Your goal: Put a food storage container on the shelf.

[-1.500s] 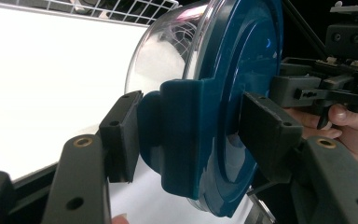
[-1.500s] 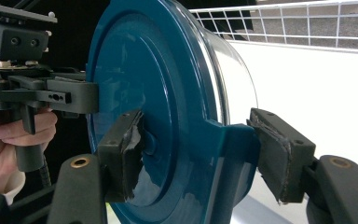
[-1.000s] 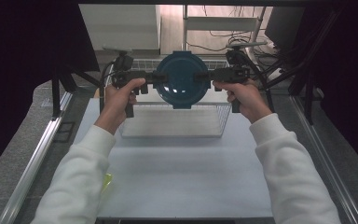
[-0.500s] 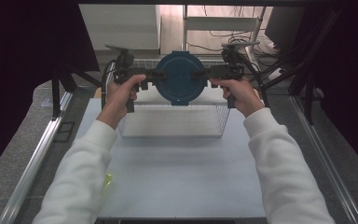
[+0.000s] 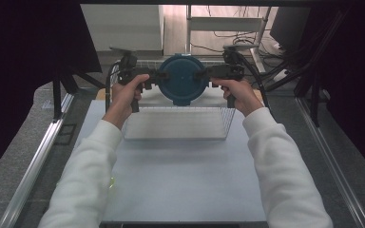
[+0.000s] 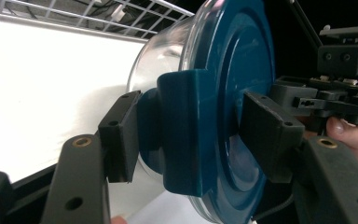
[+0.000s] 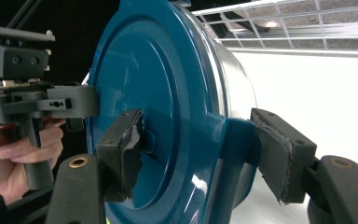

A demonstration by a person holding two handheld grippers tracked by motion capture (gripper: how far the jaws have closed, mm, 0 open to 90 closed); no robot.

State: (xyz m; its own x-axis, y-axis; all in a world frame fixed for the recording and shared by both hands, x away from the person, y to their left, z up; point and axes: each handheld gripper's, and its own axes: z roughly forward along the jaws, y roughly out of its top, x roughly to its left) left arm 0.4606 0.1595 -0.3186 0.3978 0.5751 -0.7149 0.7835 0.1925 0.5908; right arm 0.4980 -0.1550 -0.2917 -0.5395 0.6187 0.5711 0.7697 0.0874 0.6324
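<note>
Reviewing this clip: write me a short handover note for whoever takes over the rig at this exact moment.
Left gripper: shut on the container's left lid tab.
Right gripper: shut on the right lid tab.
Round glass container with blue lid: held on edge in the air between both grippers, lid facing the person, above the far end of the wire basket.
Done: container picked up two-handed.
Left: probably lowering it into the basket, then releasing both grips.

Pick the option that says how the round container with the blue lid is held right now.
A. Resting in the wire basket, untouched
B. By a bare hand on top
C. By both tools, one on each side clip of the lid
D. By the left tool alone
C: the left tool and the right tool each clamp a side clip of the blue-lidded container, which is tipped on edge above the wire basket.
</note>
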